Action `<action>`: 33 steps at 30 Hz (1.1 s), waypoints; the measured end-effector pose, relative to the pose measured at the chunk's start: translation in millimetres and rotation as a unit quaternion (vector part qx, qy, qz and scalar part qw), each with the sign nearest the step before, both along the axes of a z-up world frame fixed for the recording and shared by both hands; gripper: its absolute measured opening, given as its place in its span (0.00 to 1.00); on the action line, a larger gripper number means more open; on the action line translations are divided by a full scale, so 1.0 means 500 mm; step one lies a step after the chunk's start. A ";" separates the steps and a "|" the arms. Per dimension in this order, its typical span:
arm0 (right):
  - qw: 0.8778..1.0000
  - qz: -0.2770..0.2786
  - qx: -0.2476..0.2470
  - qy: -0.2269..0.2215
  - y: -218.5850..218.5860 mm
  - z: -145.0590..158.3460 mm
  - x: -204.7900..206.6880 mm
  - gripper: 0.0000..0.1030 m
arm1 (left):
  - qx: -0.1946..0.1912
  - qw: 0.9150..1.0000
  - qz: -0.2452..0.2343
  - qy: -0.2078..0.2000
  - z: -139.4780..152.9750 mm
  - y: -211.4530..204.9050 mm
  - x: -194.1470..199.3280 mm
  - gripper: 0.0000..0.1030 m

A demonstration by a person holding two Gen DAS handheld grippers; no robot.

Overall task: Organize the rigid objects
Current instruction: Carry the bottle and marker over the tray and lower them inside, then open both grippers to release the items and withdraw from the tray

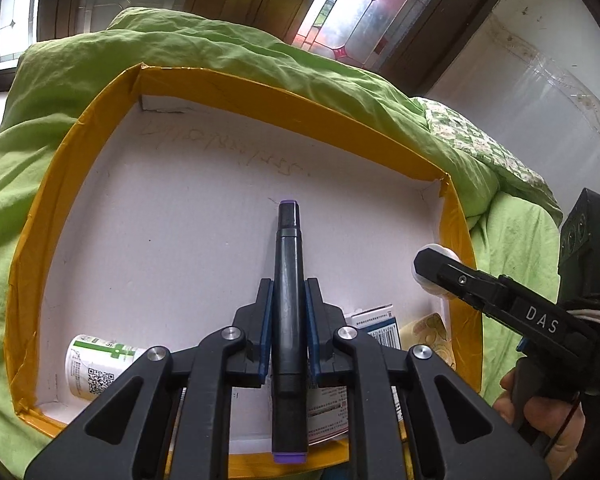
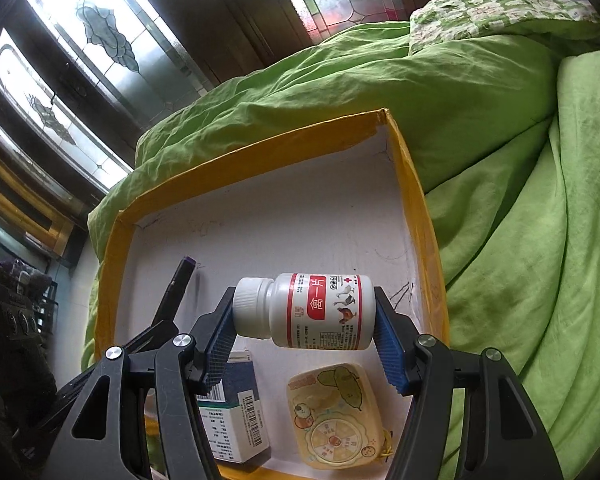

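- Room: dark wooden frames with leaded, patterned glass panes [image 2: 100, 36] behind the bed; pale wall [image 1: 540, 92] to the right.
- Green duvet [image 2: 480, 128]: rumpled, covering the bed; carries the box; patterned green-and-white pillow [image 2: 496, 12] at its far end.
- Shallow box [image 1: 236, 92]: yellow taped rim, white floor with faint pencil scrawl; resting on the duvet.
- Left gripper [image 1: 287, 292]: closed on a black marker [image 1: 287, 264] with purple ends; marker lengthwise between the blue pads, raised over the box floor.
- Right gripper [image 2: 305, 312]: clamped end to end on a white pill bottle [image 2: 312, 310], red-banded label, held sideways above the box.
- Blue-and-white carton [image 2: 232, 404]: lying in the near part of the box.
- Yellow cartoon-printed case [image 2: 334, 416]: flat on the box floor, just beside the carton.
- Green-labelled white bottle [image 1: 100, 364]: on its side in the near left corner of the box.
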State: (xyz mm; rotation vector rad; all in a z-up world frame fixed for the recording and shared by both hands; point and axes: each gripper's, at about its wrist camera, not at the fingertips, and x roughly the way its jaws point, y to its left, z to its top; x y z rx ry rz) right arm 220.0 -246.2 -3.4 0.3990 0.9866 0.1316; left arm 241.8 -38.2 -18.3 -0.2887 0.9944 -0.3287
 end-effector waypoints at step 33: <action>0.999 -0.002 -0.021 -0.039 -0.002 0.055 -0.154 0.72 | 0.022 0.999 0.014 -0.029 0.044 0.090 -0.272 0.73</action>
